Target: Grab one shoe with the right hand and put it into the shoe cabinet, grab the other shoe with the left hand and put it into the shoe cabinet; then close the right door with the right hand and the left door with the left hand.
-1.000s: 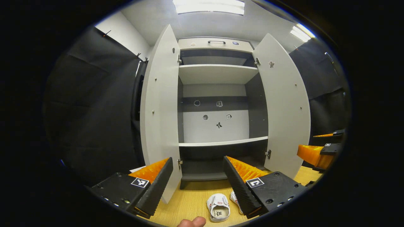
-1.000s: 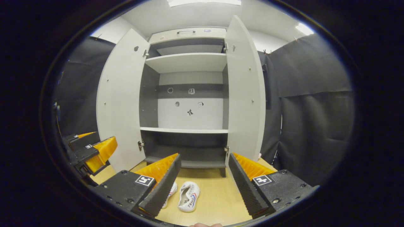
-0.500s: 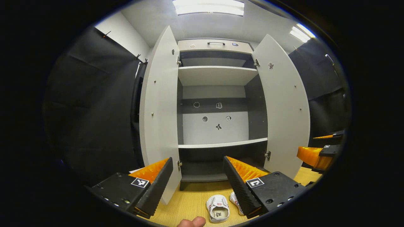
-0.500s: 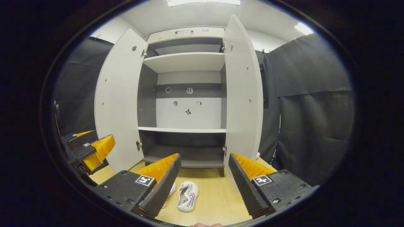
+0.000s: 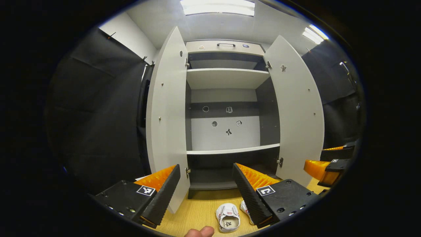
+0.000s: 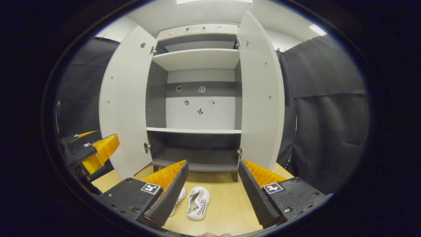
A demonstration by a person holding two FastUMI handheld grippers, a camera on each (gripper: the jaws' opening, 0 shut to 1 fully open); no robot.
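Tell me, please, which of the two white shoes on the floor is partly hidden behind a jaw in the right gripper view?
The left shoe: only its edge shows beside the jaw, while the right shoe lies in full sight.

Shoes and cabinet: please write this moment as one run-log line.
shoes: both on floor | cabinet: doors open | left claw: open | right claw: open

Black cloth walls [image 5: 98, 115], wooden floor [image 6: 223, 200], ceiling lights [image 5: 217, 6].
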